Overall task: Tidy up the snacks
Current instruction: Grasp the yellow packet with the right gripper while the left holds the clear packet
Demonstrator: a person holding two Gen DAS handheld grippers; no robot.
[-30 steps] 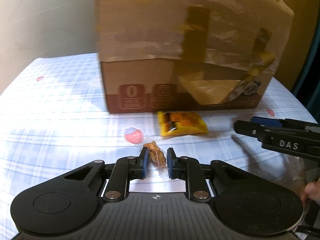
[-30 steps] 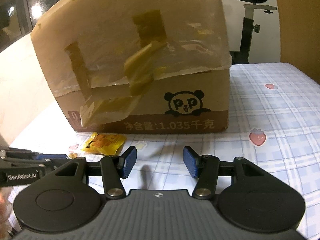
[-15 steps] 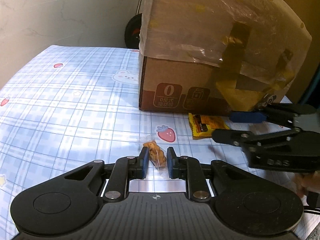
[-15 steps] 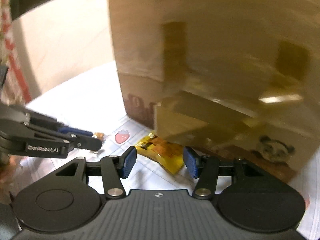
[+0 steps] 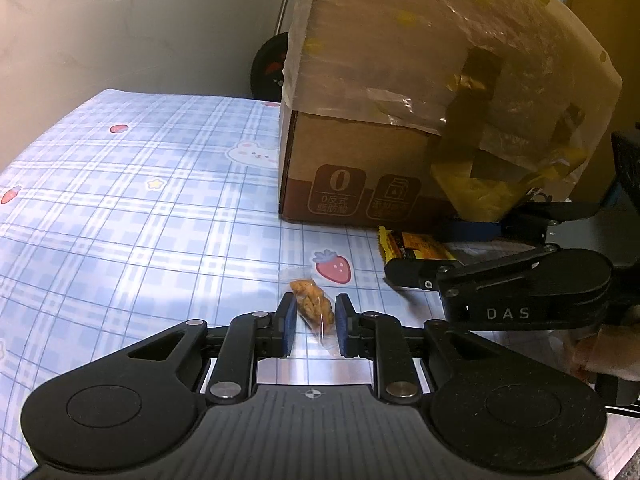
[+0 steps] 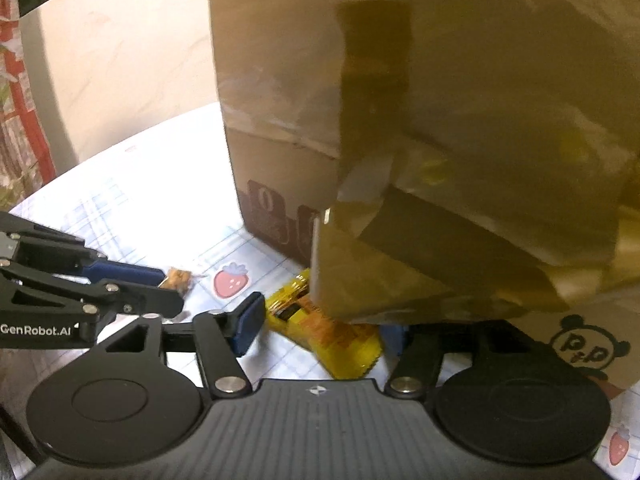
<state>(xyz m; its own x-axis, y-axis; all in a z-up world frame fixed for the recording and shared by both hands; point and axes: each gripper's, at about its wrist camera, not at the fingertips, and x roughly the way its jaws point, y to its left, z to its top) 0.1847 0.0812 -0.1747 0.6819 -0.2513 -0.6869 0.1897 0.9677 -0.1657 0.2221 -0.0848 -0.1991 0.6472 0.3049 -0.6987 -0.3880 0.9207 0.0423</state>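
Snack packet (image 6: 324, 330), yellow, lies flat between the opening right tongs (image 6: 320, 326), its long axis slanting toward the box (image 6: 440, 120); left tongs (image 5: 314, 330) grip a clear-wrapped snack (image 5: 312, 308).

A: What can be read on the brown cardboard box (image 5: 352, 152)?
B: A large "0" inside a maroon badge low on its side, and "PP" on a panda drawing (image 6: 588, 350) near a corner.
A: And the black two-finger grippers?
B: The right gripper (image 5: 432, 250) bears "DAS"; the left gripper (image 6: 160, 290) bears "GenRobot.AI".
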